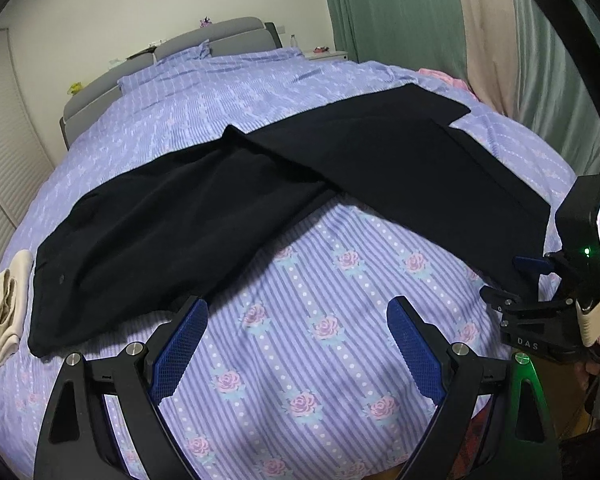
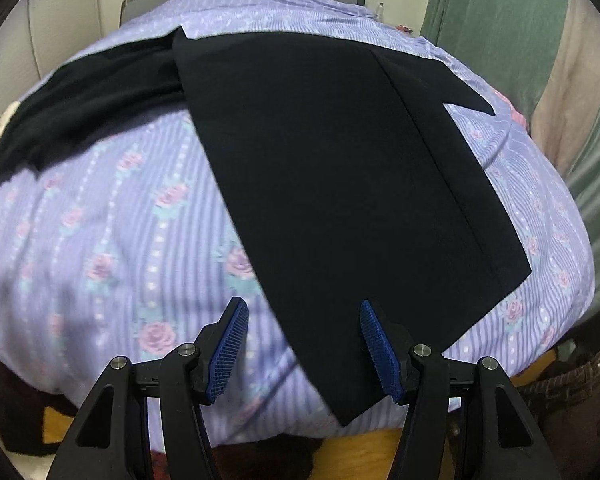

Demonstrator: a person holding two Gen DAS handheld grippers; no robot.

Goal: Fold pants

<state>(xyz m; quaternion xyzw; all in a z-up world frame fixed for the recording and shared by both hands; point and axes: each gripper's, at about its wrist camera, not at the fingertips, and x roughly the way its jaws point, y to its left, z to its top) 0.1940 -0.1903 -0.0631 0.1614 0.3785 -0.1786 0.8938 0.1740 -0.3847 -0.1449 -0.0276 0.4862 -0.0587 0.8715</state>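
Black pants [image 2: 332, 184] are spread across the flowery bedspread [image 1: 300, 340]. The leg end lies right under the right gripper [image 2: 304, 320], whose jaws stand partway apart, gripping nothing; looks like the hem sits between them. The left gripper [image 1: 296, 312] is wide, empty, over bare bedspread, with the waist end just off its left finger. I'd pinch both layers at the hem before lifting. The wicker basket [image 2: 580, 376] at the right gripper's right: contents hidden.
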